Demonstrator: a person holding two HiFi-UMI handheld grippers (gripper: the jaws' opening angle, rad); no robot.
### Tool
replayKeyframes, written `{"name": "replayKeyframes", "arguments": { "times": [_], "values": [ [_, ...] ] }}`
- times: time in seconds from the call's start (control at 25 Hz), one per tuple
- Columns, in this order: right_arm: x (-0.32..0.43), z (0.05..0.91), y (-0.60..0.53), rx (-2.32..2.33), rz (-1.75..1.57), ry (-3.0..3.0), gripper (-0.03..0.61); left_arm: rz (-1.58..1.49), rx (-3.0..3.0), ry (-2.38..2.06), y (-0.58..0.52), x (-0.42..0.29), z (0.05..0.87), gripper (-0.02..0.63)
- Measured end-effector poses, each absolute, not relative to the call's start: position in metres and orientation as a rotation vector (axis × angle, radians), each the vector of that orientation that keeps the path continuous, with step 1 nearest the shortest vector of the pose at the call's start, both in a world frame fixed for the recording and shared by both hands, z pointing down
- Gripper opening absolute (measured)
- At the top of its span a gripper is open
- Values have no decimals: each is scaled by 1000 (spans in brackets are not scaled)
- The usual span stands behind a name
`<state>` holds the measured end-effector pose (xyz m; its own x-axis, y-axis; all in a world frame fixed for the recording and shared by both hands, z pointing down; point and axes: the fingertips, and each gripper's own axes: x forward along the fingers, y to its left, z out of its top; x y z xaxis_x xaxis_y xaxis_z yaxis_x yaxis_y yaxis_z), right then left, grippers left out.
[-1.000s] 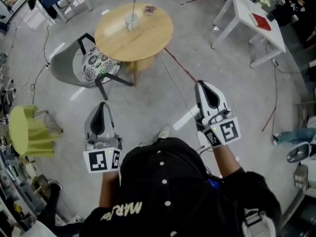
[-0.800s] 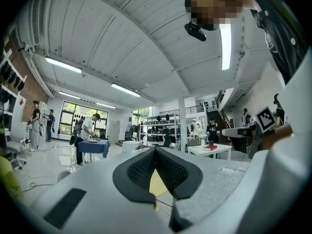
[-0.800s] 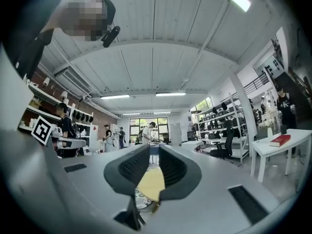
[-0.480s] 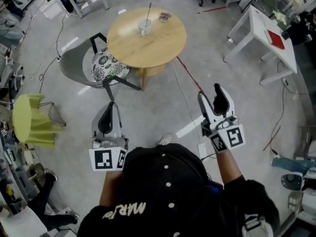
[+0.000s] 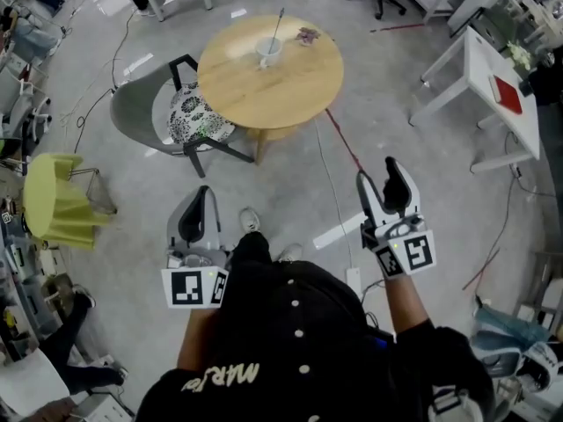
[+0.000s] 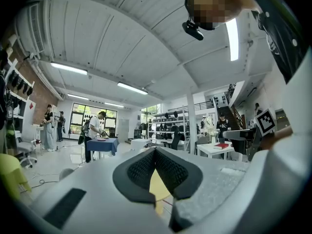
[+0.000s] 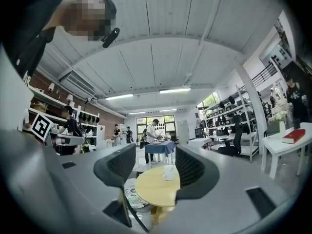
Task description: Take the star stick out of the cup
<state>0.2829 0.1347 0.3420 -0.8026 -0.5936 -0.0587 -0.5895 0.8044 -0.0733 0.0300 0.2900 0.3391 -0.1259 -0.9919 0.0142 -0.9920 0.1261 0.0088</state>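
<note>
Head view looks down on a person standing on open floor, well apart from the round wooden worktop [image 5: 273,95]. The white cup [image 5: 267,53] stands toward the worktop's far side, with the star stick [image 5: 279,25] leaning up out of it. By my reading the task has not begun: the stick is in the cup and neither tool is near it, so the approach, the grasp and the lift are all left. The left tool [image 5: 202,192] is closed, its pads meeting at the tips with nothing between them. The right tool [image 5: 378,170] has its jaws wide apart and just beginning to close, holding nothing; through its gap the right gripper view shows only the distant worktop and cup. Bare floor lies between the person and the worktop, crossed by a red line [image 5: 345,143]. A grey chair [image 5: 141,112] with a patterned cushion sits just beside the worktop's left edge, so the near and right sides look the freer way in. The white table [image 5: 493,86] stands well off to the right.
</note>
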Motion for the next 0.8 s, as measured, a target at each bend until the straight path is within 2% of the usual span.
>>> {"name": "replayKeyframes", "arguments": {
  "times": [0.36,0.8],
  "values": [
    [250,345,71,-1004,-59,2913,245,-33,2111,-2310,210,-10,341,-1],
    [172,321,-23,-1100,-49,2854,244,-85,2205,-2263,106,-100,320,0]
  ]
}}
